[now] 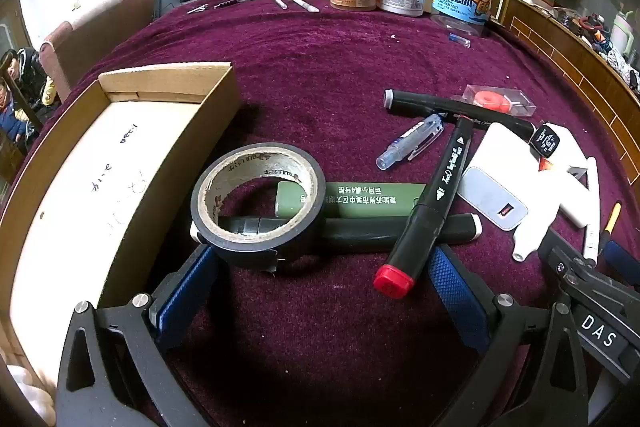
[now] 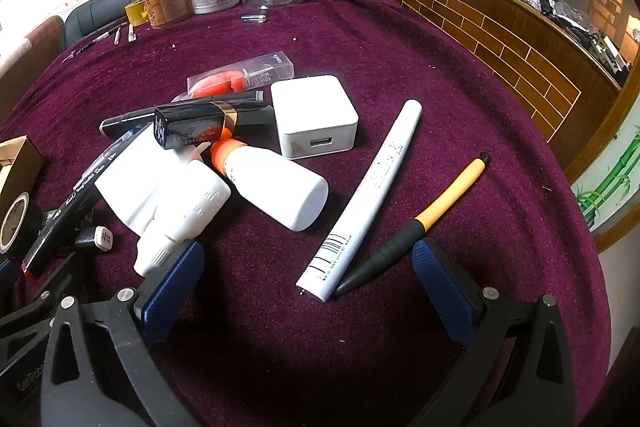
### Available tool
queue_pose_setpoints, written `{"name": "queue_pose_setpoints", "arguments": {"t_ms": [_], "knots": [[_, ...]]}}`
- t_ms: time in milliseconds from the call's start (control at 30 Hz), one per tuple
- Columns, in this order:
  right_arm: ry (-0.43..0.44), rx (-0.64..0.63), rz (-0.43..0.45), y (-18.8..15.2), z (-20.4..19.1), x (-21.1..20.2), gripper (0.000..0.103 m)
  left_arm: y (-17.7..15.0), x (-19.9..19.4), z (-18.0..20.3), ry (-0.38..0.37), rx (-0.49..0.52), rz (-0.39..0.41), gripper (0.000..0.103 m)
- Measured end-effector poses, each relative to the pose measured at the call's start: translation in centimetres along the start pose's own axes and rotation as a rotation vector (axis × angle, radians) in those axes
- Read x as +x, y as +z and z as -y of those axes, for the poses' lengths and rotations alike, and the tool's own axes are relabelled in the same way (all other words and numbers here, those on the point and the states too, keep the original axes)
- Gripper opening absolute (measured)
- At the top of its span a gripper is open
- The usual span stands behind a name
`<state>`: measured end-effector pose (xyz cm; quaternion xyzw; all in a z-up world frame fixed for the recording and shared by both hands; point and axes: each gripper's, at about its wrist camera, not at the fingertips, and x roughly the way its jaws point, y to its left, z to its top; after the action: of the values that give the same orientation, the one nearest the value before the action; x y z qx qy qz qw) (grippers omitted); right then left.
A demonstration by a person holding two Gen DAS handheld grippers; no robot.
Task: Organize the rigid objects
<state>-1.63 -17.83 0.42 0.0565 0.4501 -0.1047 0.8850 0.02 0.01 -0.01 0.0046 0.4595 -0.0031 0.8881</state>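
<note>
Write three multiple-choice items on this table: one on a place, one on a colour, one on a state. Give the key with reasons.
1. Where does the tape roll lie?
A. in the box
B. on a black marker
C. on a jar

2. What colour is the end cap of the marker nearest the left gripper?
A. red
B. green
C. white

3. How is the right gripper?
A. shut on the pen
B. shut on a bottle
C. open

Key: B, a marker runs under the roll; A, the cap is red; C, jaws wide, holding nothing.
</note>
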Motion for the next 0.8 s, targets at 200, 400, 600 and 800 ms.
{"name": "queue_pose_setpoints", "arguments": {"t_ms": [200,400,600,800], "knots": [[0.001,0.001,0.005,-0.01,0.01,-0.02,0.103,0.00,-0.03,0.09,0.005,0.003,0.004,0.102],[0.001,0.001,0.005,0.01,0.00,0.00,0.103,-0.03,-0.05,0.02,0.004,0.003,0.005,0.102],[0.001,0.001,0.005,-0.01,0.02,-0.02,0.103,-0.01,-0.02,0.02,0.004,0.002,0.005,0.102],[0.001,0.001,0.005,0.01,-0.01,0.02,0.103,-0.01,-0.02,0.02,0.004,0.003,0.005,0.102]]}}
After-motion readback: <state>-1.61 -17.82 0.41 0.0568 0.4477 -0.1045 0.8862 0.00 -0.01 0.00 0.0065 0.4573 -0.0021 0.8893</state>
